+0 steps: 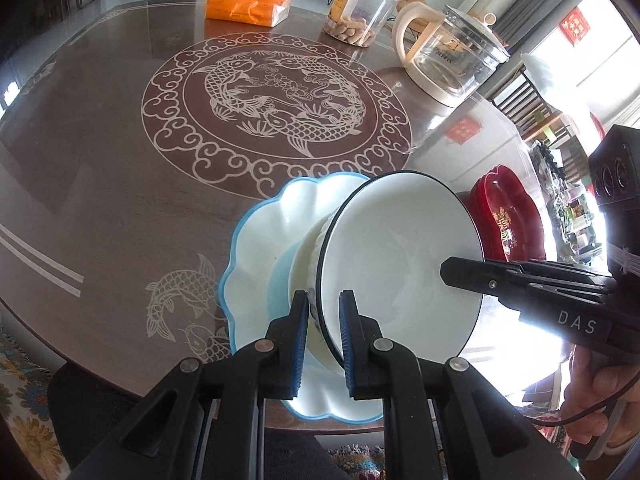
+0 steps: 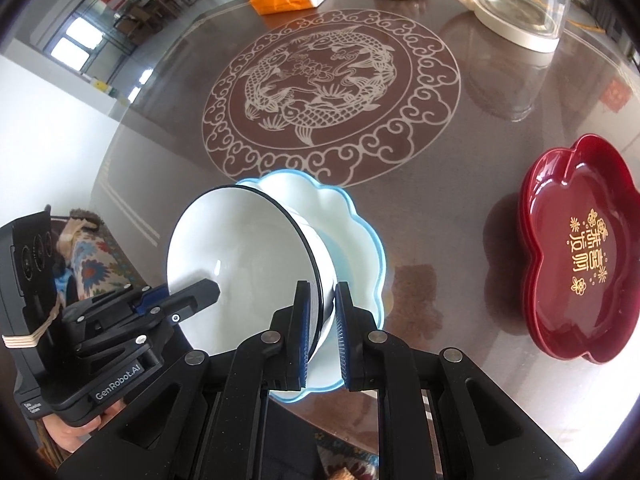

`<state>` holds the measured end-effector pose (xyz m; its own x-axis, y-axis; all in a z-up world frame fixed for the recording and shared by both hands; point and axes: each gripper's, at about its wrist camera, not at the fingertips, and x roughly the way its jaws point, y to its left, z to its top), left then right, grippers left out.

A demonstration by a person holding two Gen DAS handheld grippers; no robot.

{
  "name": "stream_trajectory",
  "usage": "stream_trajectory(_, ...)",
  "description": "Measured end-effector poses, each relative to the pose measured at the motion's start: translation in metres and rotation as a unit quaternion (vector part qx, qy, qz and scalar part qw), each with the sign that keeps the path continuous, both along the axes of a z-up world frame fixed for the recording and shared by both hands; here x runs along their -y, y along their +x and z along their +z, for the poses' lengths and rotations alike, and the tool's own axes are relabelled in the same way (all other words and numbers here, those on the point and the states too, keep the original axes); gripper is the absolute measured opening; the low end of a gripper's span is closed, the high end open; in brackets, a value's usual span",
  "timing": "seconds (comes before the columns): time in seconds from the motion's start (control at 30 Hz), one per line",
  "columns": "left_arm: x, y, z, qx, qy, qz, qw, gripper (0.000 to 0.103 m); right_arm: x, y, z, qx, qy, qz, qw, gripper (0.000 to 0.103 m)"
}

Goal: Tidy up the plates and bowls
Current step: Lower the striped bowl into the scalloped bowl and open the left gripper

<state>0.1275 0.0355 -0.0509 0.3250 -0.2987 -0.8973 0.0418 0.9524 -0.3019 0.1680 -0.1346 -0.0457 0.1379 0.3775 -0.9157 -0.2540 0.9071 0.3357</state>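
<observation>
Both of your grippers, left gripper (image 1: 324, 308) and right gripper (image 2: 323, 300), pinch the tilted white bowl (image 1: 396, 264) by its rim over the blue-edged plate (image 1: 256, 240) at 6 o'clock; stacking is unfinished, with the red trays (image 2: 580, 248) at 3 o'clock untouched.

My left gripper (image 1: 324, 336) and right gripper (image 2: 323, 332) each straddle the rim of the bowl (image 1: 396, 264), which is tilted on its side over the scalloped plate (image 1: 260, 240) at the table's (image 1: 100, 160) near edge. The stacked dishes (image 2: 580, 248) lie toward the right edge. The kettle (image 1: 448, 56), jar (image 1: 360, 8) and tissue pack (image 1: 248, 6) stand along the far edge.
</observation>
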Motion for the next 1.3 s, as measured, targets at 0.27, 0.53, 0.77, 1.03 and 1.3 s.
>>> stream_trajectory(0.27,0.004,0.000,0.007,0.023,0.049,-0.008,0.9985,0.019,-0.007,-0.008,-0.003,0.022,-0.025,0.015,0.999,0.009)
stream_trajectory(0.53,-0.004,-0.003,0.021,0.055,0.062,0.006,0.9965,0.023,-0.009,-0.013,-0.001,0.055,-0.034,0.021,0.998,0.009)
stream_trajectory(0.77,-0.011,0.002,0.014,0.060,0.082,0.013,0.9948,0.034,0.000,-0.035,0.015,0.135,-0.012,-0.009,0.991,0.023)
stream_trajectory(1.03,-0.015,0.004,0.003,0.058,0.055,0.020,0.9966,0.034,0.027,-0.067,0.025,0.213,0.017,-0.070,0.974,0.044)
stream_trajectory(1.3,-0.061,-0.024,0.030,0.098,-0.026,0.066,0.9926,0.074,0.061,-0.104,0.013,0.242,0.041,-0.168,0.955,0.059)
